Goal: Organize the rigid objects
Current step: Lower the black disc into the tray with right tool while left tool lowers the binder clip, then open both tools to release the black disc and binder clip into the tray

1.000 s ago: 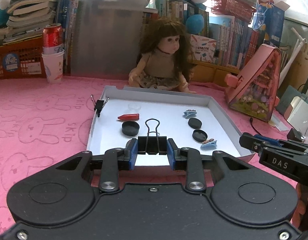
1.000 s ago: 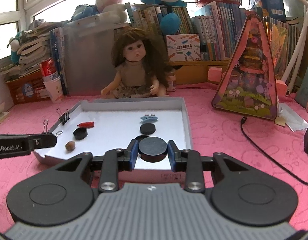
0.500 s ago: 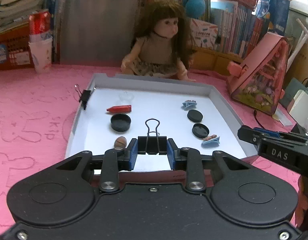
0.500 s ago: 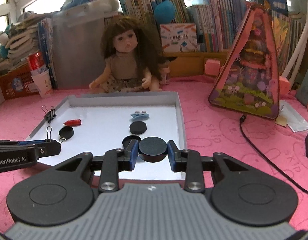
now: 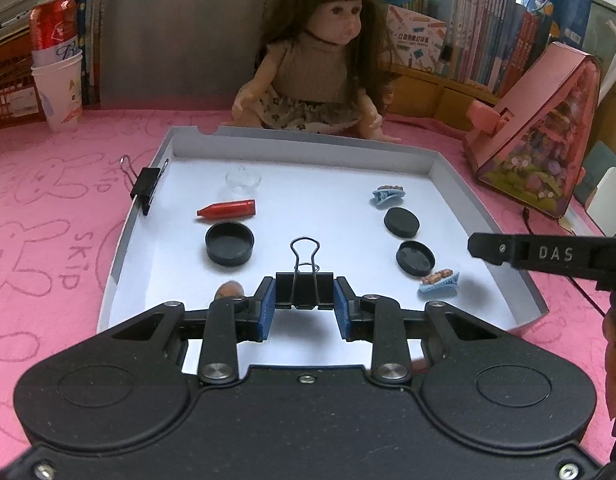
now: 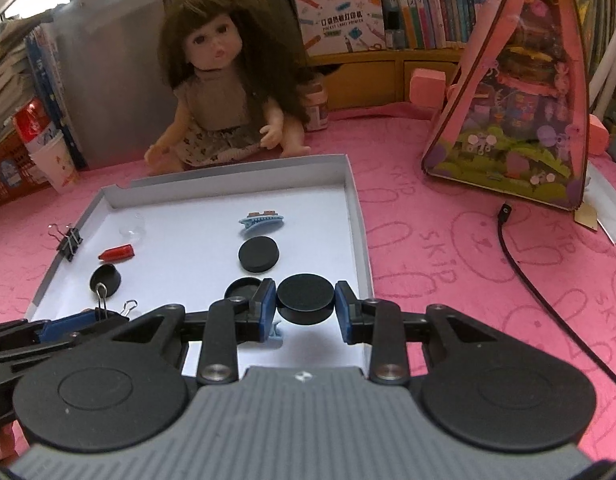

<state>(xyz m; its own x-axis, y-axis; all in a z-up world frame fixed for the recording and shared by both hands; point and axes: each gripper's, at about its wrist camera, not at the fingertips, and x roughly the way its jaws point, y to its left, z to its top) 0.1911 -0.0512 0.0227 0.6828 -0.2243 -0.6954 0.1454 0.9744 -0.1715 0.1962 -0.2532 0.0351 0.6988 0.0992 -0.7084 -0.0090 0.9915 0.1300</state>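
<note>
Rigid odds and ends fill a shallow white tray point(image 5: 503, 216) on a pink tablecloth point(image 5: 48, 208), in front of a seated doll point(image 5: 319, 60). The left gripper point(image 5: 304, 302) clamps a black binder clip point(image 5: 304, 280) over the tray's near edge, while the right gripper point(image 6: 306, 306) squeezes a black round cap point(image 6: 306, 298) above the near right corner. Already inside lie a red crayon point(image 5: 228, 209), an upturned black lid point(image 5: 229, 242), two more black caps point(image 5: 407, 240), two blue hair clips point(image 5: 389, 195) and a second binder clip point(image 5: 147, 188) fastened to the left wall. Both loads appear to be mid-delivery. The next move likely calls for lowering each over a bare patch of tray floor, then parting the jaws without knocking neighbouring pieces.
</note>
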